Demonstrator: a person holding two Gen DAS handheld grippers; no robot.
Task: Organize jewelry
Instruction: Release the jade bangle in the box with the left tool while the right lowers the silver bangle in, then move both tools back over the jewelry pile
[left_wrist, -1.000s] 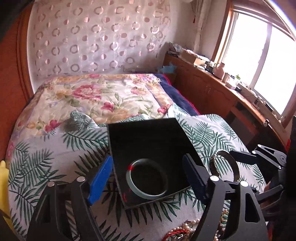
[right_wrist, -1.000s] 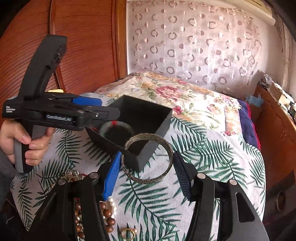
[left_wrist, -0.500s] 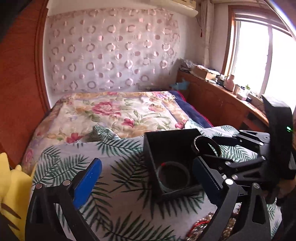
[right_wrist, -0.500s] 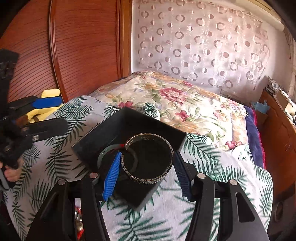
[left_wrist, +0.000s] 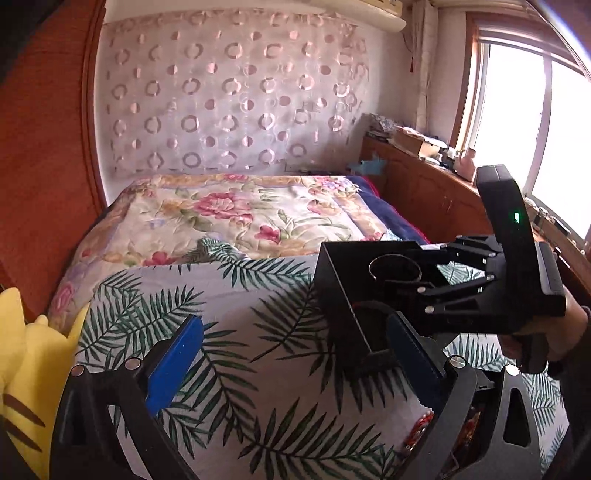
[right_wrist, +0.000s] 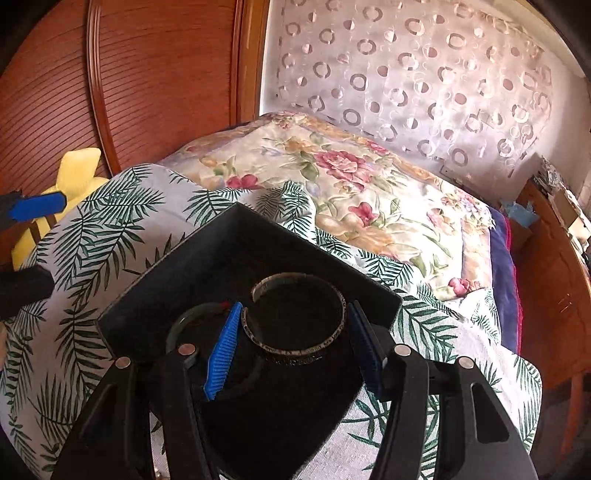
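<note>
Step in hand: placing; the right gripper (right_wrist: 291, 332) holds an open-ended, engraved silver-toned metal cuff bracelet (right_wrist: 297, 321) over the inside of the square black open-topped box (right_wrist: 177, 266).
Right jaws: closed on the cuff, the blue pads pressing its two sides, its gap facing away from the camera.
Left gripper (left_wrist: 291, 354): hangs over the palm-leaf print bedspread (left_wrist: 229, 369), to the left of the box.
Left jaws: spread wide, holding nothing.
Cuff bracelet position: level with or just above the box rim in the left wrist view (left_wrist: 394, 266); I cannot tell if it touches the floor of the box.
Already in the box: a pale green jade-like bangle with a red thread (right_wrist: 192, 317), lying flat on the bottom, just left of the cuff.
Box position: on the bedspread, on the bed, near the floral quilt (right_wrist: 351, 173).
Left to sort: a heap of beads and red cord (left_wrist: 421, 428) at the lower edge of the left wrist view, mostly hidden behind the left gripper.
Next move, as I judge it: lower the cuff beside the bangle, not on it, then part the right jaws and lift straight up, clear of the box wall.
Risk: the cuff may snag a pad or land on the bangle.
</note>
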